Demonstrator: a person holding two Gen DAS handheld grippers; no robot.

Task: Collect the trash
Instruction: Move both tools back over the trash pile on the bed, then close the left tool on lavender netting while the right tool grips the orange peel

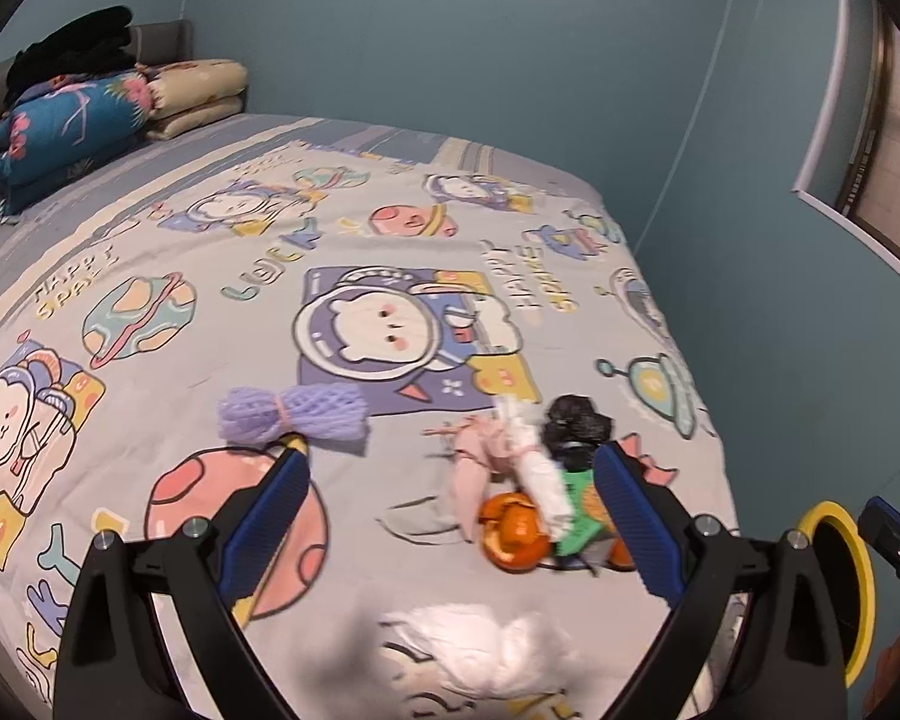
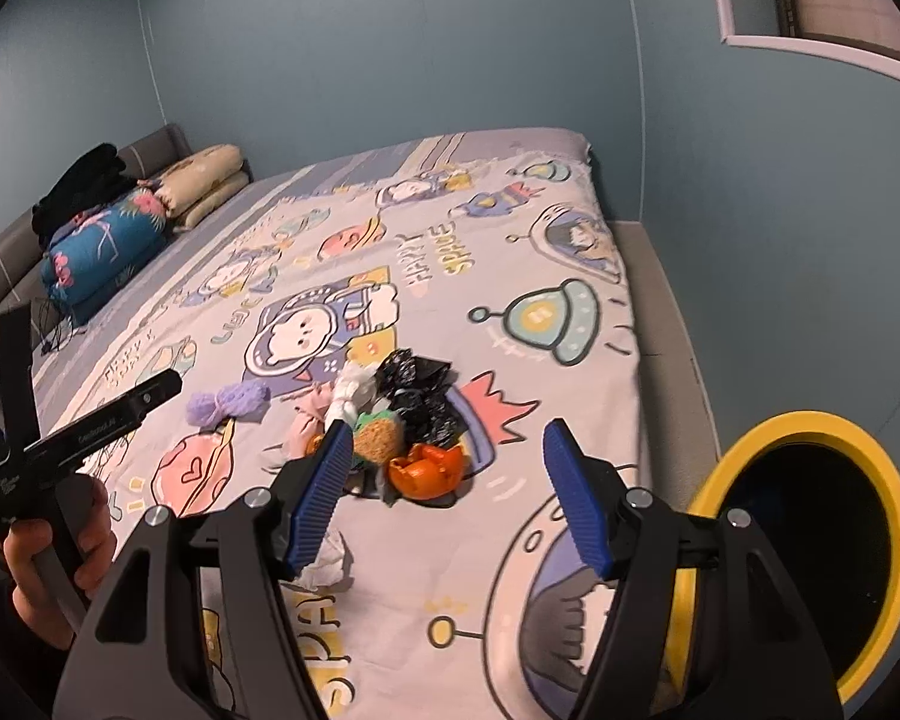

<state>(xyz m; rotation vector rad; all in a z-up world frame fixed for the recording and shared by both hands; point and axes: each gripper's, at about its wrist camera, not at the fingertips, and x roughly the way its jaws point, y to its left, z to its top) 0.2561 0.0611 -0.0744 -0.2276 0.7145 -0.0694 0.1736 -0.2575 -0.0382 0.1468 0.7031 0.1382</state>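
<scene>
Far left, at headboard: folded floral quilt (image 1: 69,120) with beige pillows (image 1: 201,93), well apart from the work. Left of centre on cartoon-print bed sheet (image 1: 390,210): purple foam fruit net (image 1: 294,411), long axis running left to right, just beyond left finger (image 1: 270,510) of left claw (image 1: 450,519). Left claw spread wide, holding nothing. Centre: trash heap on the bed, comprising pink wrapper (image 1: 474,468), white twisted paper (image 1: 537,462) with long axis pointing away from the cameras, orange peel (image 1: 513,531), green packet (image 1: 579,516) and crumpled black plastic bag (image 1: 573,423). Heap lying ahead of left claw, toward its right finger. Nearest edge, between the left fingers: crumpled white tissue (image 1: 486,654), blurred, closest item to that claw. From right wrist view: right claw (image 2: 447,495) likewise wide open and empty, peel (image 2: 426,468) just ahead of the gap, nearer its left finger. Far right, beside the bed: yellow-rimmed bin (image 2: 810,540), open mouth facing the cameras, nearer the right claw. Probable next requirement: closing one claw on heap or tissue, then a rightward carry to the bin.
</scene>
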